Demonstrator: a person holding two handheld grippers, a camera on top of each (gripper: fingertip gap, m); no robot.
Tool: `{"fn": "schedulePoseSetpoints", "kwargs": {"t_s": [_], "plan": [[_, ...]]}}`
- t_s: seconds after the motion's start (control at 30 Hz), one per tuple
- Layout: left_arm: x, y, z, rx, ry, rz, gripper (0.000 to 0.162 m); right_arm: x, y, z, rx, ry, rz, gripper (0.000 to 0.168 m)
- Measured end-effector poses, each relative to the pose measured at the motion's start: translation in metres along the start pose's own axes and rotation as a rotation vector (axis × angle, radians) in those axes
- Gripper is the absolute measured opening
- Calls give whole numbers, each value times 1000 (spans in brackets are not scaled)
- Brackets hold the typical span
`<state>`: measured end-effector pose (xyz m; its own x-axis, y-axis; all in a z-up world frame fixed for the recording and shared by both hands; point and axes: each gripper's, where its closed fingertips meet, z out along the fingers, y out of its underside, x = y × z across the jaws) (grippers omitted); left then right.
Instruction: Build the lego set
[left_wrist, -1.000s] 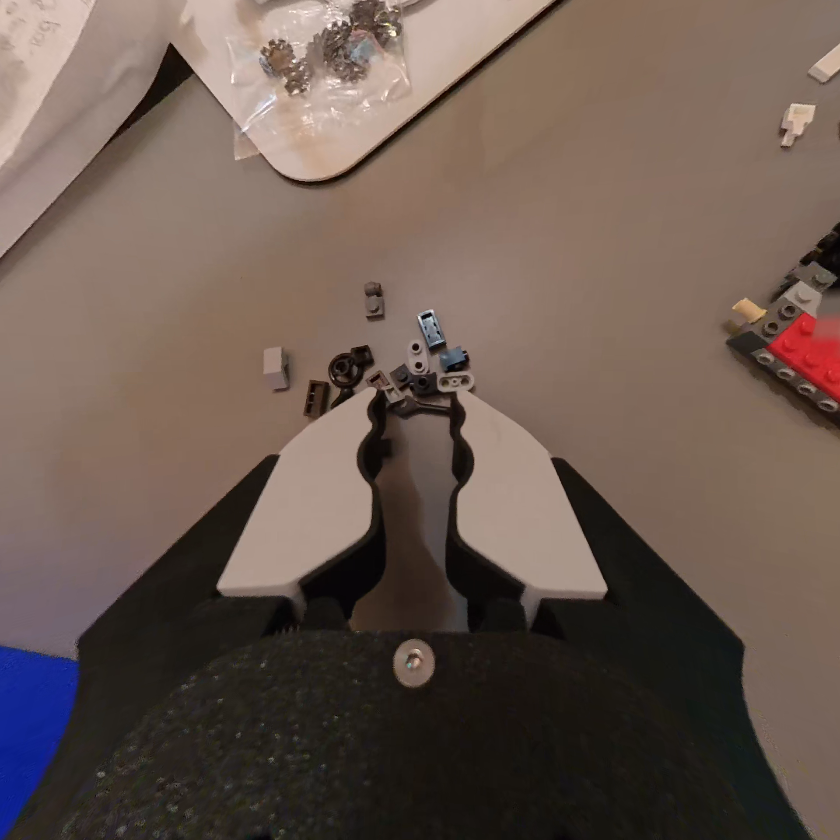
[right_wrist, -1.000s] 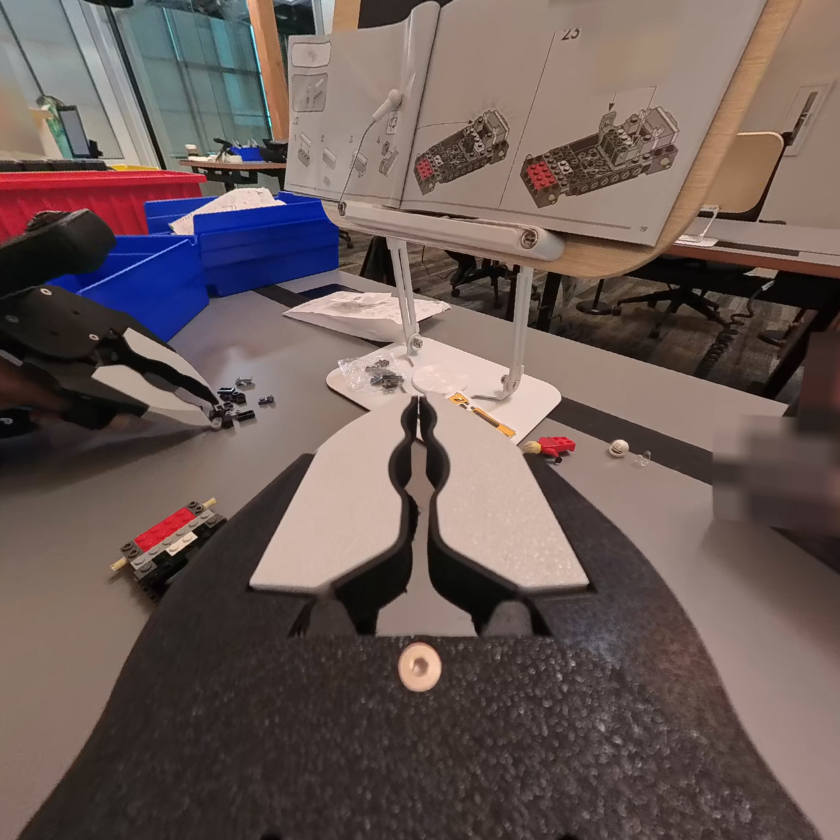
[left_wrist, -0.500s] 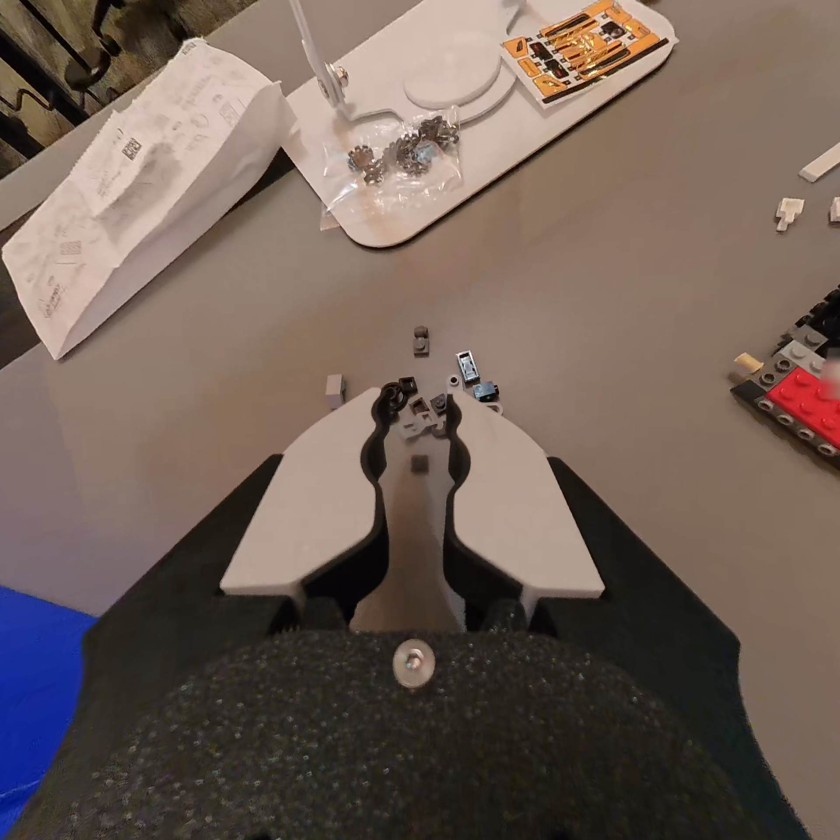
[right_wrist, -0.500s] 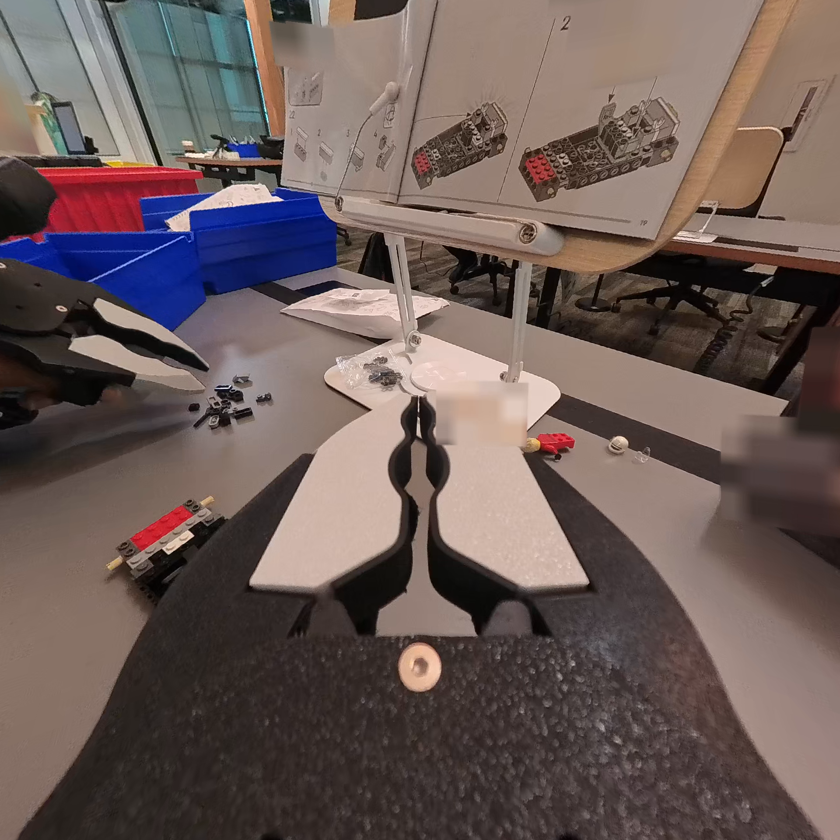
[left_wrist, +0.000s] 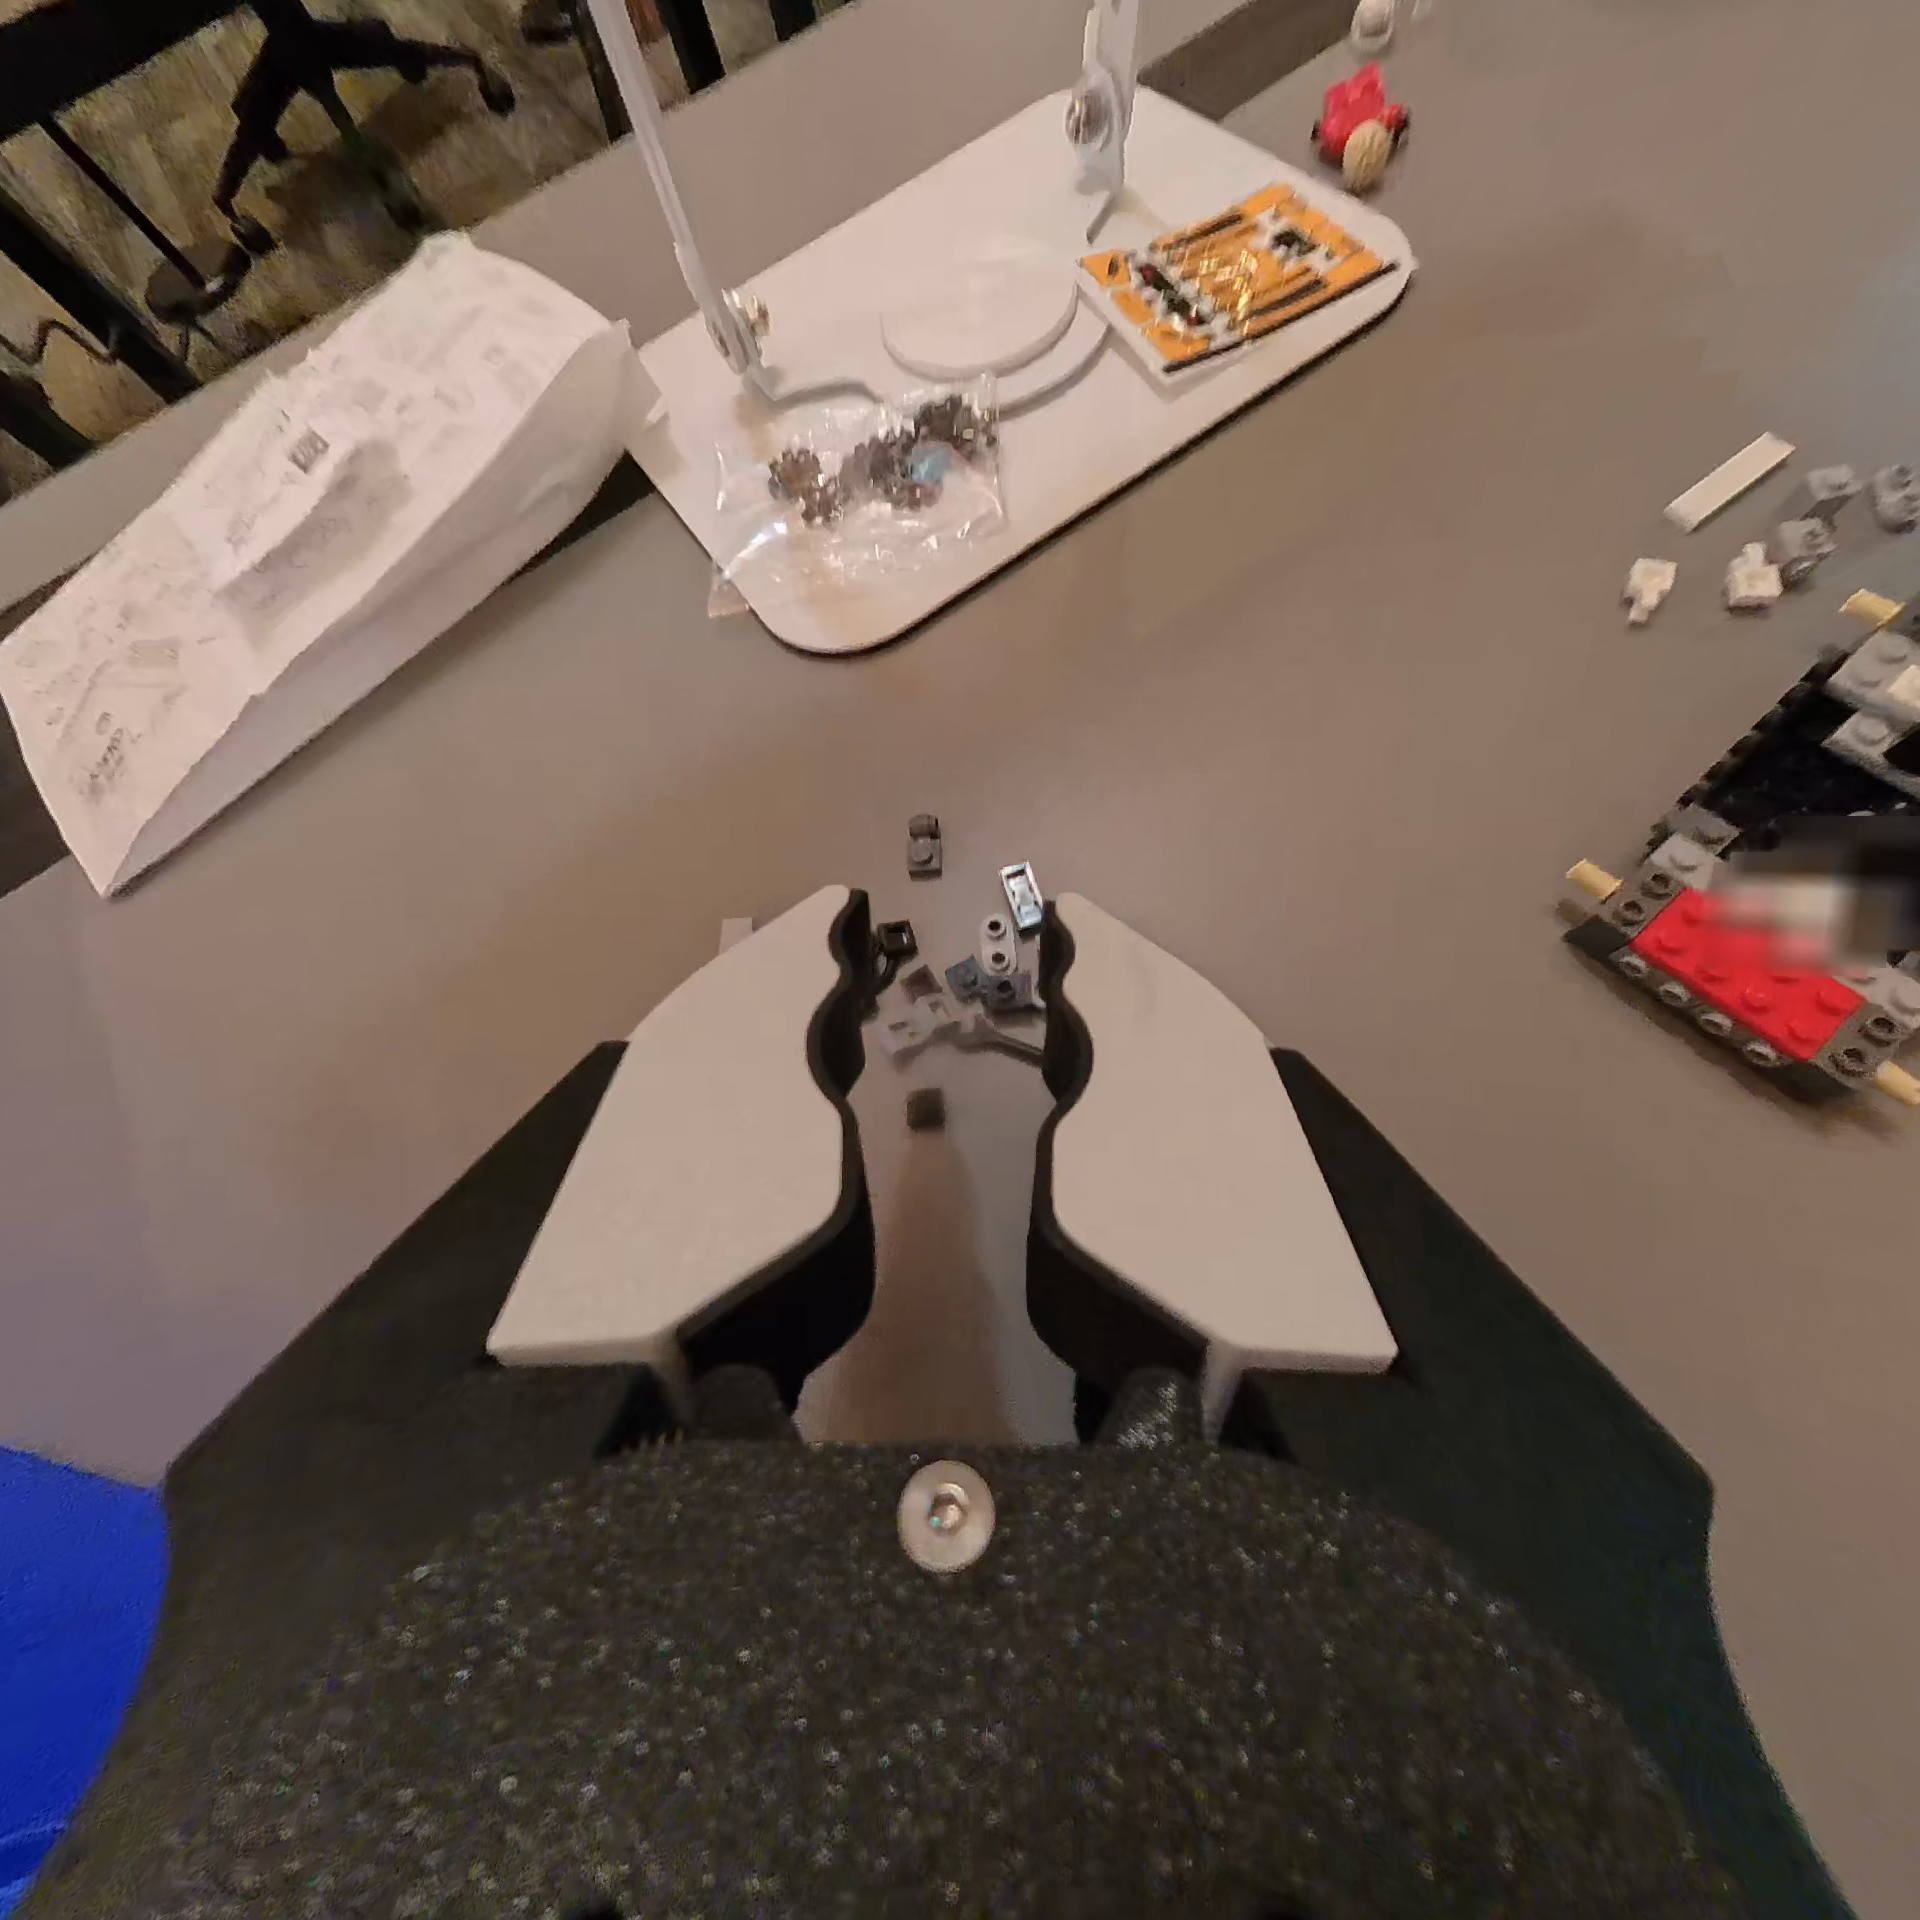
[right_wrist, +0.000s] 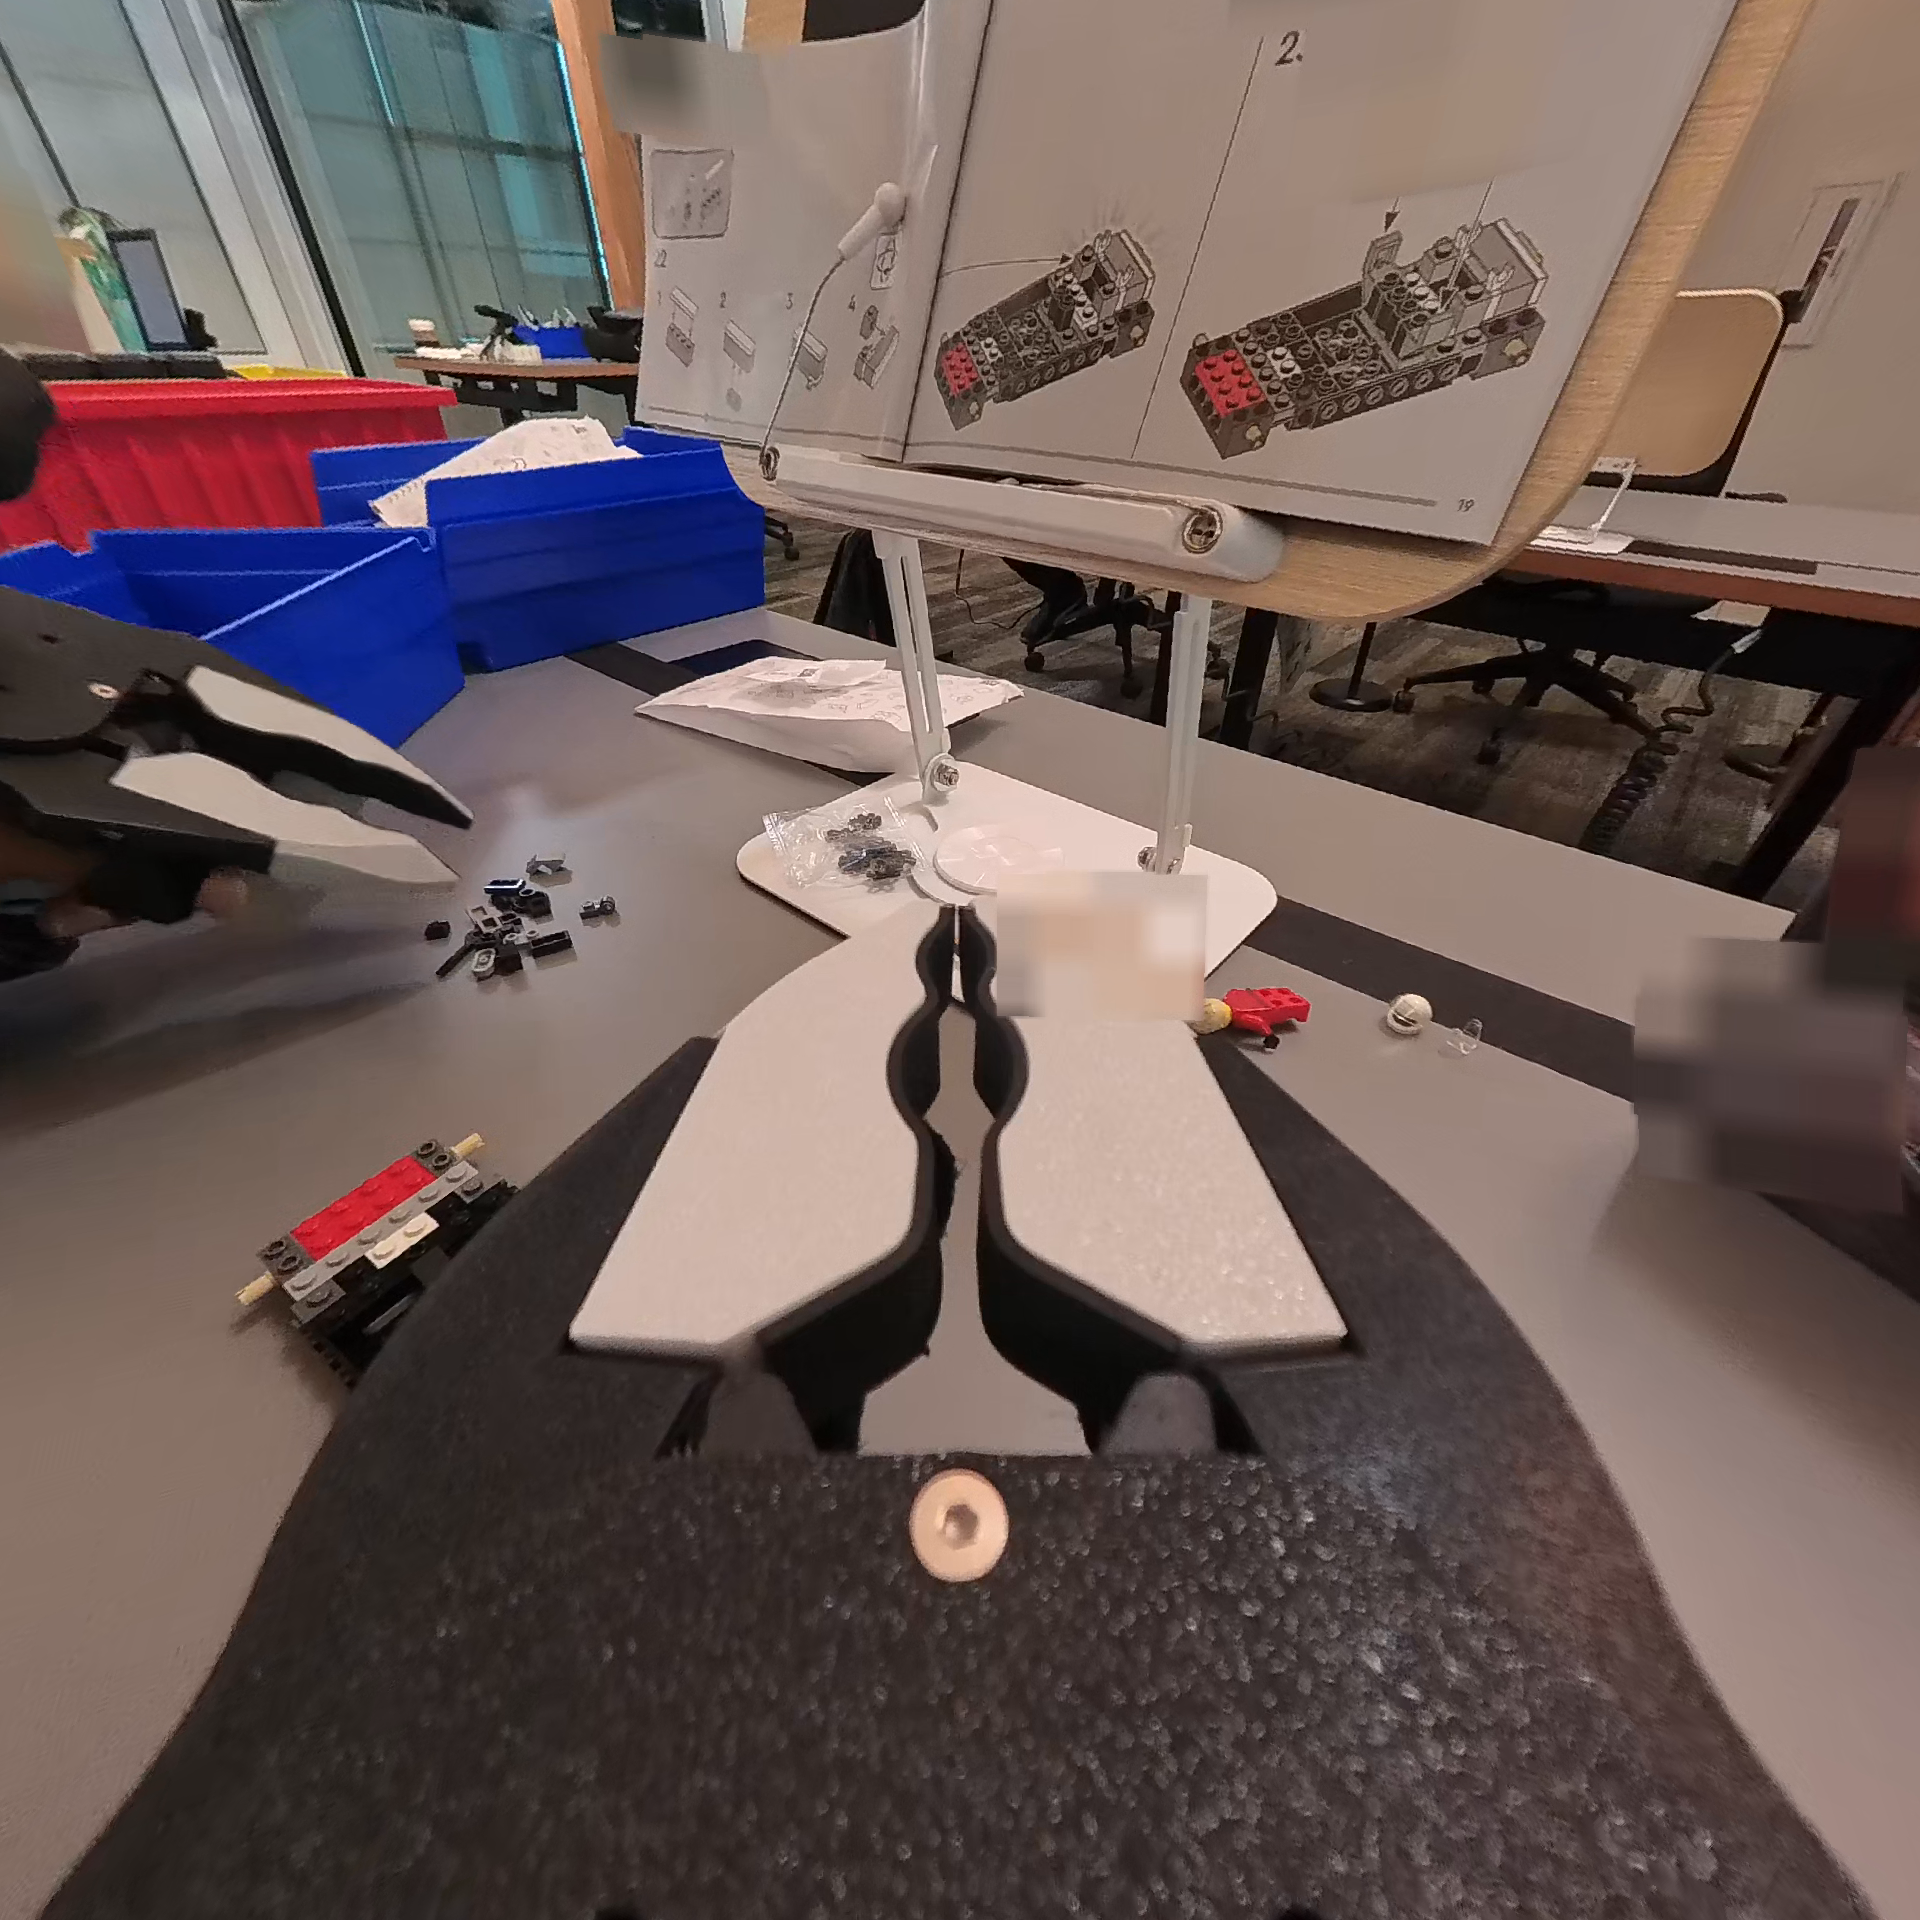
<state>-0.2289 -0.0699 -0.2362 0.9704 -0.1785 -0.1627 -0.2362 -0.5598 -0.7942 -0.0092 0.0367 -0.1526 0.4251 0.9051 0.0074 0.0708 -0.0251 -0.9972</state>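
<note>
My left gripper (left_wrist: 948, 914) is open and empty, hovering just above a small pile of loose dark and grey pieces (left_wrist: 961, 987) on the grey table; several of them show between its fingers. In the right wrist view the left gripper (right_wrist: 452, 847) sits left of that pile (right_wrist: 509, 925), above the table. The partial build with a red plate (left_wrist: 1756, 987) lies to the right, also in the right wrist view (right_wrist: 374, 1236). My right gripper (right_wrist: 954, 925) is shut on nothing, held above the table and facing the open instruction booklet (right_wrist: 1091, 260).
The white booklet stand base (left_wrist: 1195, 436) holds a clear bag of small parts (left_wrist: 873, 478) and an orange sticker sheet (left_wrist: 1226, 275). A white paper bag (left_wrist: 291, 520) lies far left. Loose pale pieces (left_wrist: 1745, 540) lie right. Blue bins (right_wrist: 416, 582) stand at the left edge.
My left gripper has lifted and drawn back from the pile, still open; the view now takes in more of the table. The right gripper has stayed shut and almost still.
</note>
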Motion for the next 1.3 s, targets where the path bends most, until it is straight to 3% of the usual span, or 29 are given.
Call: {"fn": "schedulePoseSetpoints", "kwargs": {"t_s": [0.3, 0.77, 0.93, 1.03, 1.13, 1.3], "plan": [[-7, -45, -31, 276, -59, -14, 0, 0, 1, 1, -3, 6, -2, 0], [-17, -77, -70, 505, -139, -110, 0, -1, 6, 3, -17, 11, 0, 0], [-45, -81, -94, 524, -270, -128, 0, -1, 8, 3, -23, 16, -1, 0], [-98, -75, -133, 503, -464, -153, 0, 0, 6, 3, -19, 16, 2, 0], [-158, -47, -158, 380, -600, -219, 0, 0, 6, 3, -17, 8, 10, 0], [-240, 22, -162, 168, -745, -349, 7, 1, 2, 1, -5, 3, 16, 0]]}}
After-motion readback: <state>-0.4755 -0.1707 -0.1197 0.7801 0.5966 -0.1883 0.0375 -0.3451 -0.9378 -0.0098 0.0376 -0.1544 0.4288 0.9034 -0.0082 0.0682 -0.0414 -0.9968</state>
